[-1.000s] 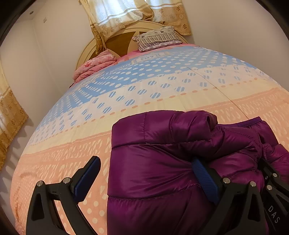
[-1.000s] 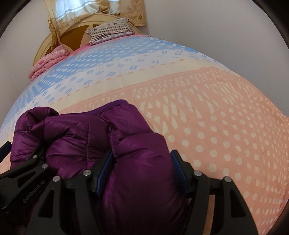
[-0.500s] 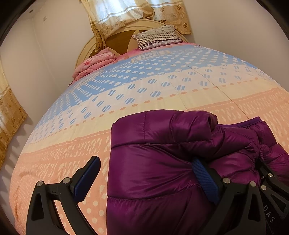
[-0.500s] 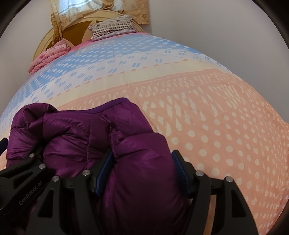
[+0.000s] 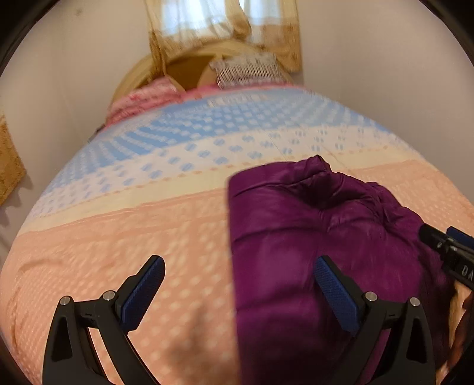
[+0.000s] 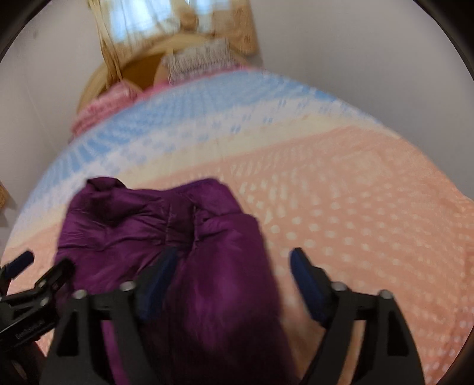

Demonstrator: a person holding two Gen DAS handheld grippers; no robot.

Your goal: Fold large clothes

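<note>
A purple puffer jacket (image 5: 311,234) lies bunched and folded on the bed's peach, cream and blue dotted quilt (image 5: 154,225). My left gripper (image 5: 240,284) is open, above the jacket's left edge, holding nothing. In the right wrist view the jacket (image 6: 166,231) lies below my right gripper (image 6: 234,275), which is open with its left pad over the fabric and its right pad over the quilt (image 6: 355,201). Each gripper shows at the edge of the other's view. Both views are blurred.
At the bed's far end are a wooden headboard (image 5: 189,65), a striped pillow (image 5: 246,69) and a pink blanket (image 5: 139,100). Curtains (image 5: 225,26) hang behind. Walls stand on both sides of the bed.
Both grippers have lifted up and back off the jacket. The right gripper has opened and let go of the jacket; the left one has shifted left.
</note>
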